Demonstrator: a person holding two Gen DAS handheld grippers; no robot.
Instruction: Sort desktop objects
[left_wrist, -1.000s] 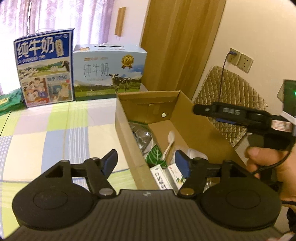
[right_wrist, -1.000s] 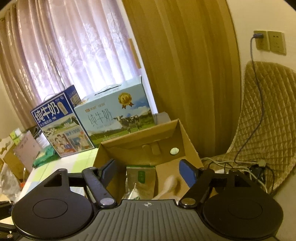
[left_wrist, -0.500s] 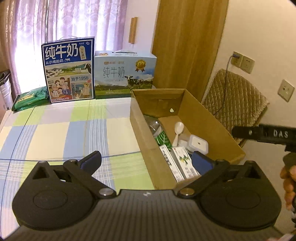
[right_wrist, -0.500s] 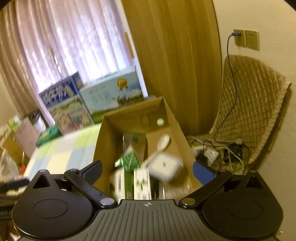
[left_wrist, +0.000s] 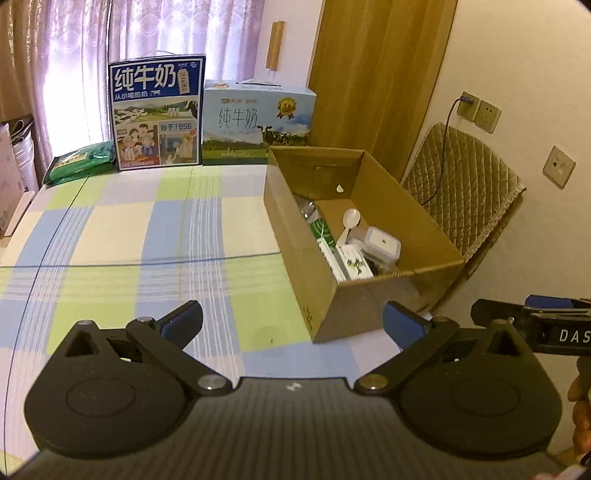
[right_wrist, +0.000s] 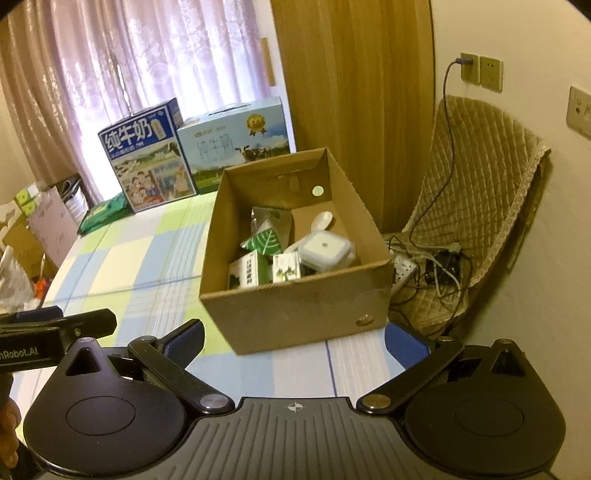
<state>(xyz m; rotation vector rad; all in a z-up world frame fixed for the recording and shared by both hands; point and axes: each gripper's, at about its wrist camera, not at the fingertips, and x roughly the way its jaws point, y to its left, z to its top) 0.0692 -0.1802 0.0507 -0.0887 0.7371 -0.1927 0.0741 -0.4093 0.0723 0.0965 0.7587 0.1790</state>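
Cardboard box (right_wrist: 295, 306) cables show only rightward; both grippers (left_wrist: 291, 325) (right_wrist: 293, 341) wide, empty.

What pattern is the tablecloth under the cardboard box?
A check of pale green, blue, lilac and cream blocks on the tablecloth; the left wrist view shows it best.

Both wrists face box (left_wrist: 369, 288) (probably near).

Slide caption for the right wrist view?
Open right tool faces brown cardboard box filled with sorted items on checked tablecloth.
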